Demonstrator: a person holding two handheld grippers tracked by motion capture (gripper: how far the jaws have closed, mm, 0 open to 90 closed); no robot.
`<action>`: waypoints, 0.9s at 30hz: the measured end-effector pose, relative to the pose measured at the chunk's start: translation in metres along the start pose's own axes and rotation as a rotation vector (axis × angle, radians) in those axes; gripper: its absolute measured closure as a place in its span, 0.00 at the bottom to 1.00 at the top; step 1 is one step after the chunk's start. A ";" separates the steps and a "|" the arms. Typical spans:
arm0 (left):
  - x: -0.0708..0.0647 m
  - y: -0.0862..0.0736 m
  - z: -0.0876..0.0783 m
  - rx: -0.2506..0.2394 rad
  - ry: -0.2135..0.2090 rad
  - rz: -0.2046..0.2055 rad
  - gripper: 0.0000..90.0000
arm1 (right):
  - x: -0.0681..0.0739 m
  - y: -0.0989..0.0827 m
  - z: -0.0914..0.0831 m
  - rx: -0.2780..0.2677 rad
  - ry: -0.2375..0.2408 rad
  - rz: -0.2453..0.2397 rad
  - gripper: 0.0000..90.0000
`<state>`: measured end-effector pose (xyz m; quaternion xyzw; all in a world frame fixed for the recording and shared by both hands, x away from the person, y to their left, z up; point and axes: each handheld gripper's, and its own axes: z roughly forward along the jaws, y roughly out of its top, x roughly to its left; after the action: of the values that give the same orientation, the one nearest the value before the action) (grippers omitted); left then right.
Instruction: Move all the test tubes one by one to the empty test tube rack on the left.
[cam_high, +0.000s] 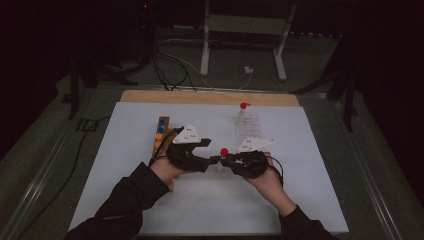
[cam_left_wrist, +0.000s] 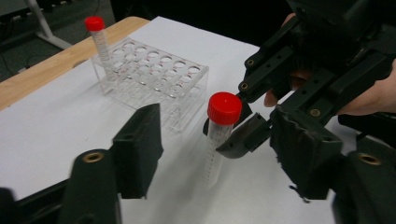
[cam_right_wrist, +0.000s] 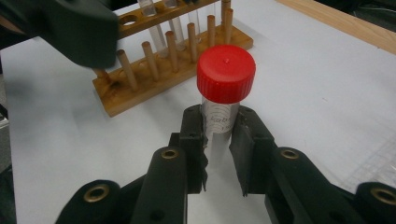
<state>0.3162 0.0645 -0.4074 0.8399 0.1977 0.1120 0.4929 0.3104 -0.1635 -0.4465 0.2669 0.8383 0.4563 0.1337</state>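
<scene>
The right claw (cam_right_wrist: 218, 140) pinches a red-capped tube (cam_right_wrist: 223, 100) just under its cap, holding it upright above the white sheet (cam_high: 210, 200) on the tabletop, near the middle. The left claw (cam_left_wrist: 219, 140) faces it, its jaws spread on either side of the tube with clear gaps and touching nothing. Behind the tube in the left gripper view stands a clear rack (cam_left_wrist: 154, 77) with a second tube (cam_left_wrist: 100, 42) in its far corner. A wooden rack (cam_right_wrist: 168, 60) of pegs lies beyond the held tube in the right gripper view
</scene>
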 end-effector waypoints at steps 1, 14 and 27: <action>0.000 0.000 0.001 0.003 -0.004 0.002 0.43 | 0.001 0.000 0.000 0.002 -0.001 -0.002 0.83; -0.005 0.005 0.020 0.036 -0.004 0.022 0.68 | 0.004 0.002 0.000 -0.004 0.013 -0.007 0.83; -0.008 0.006 0.025 0.051 0.000 0.068 0.80 | 0.003 0.001 0.000 0.002 0.003 -0.018 0.83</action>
<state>0.3200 0.0387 -0.4138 0.8584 0.1718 0.1235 0.4673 0.3077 -0.1615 -0.4456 0.2588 0.8412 0.4547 0.1364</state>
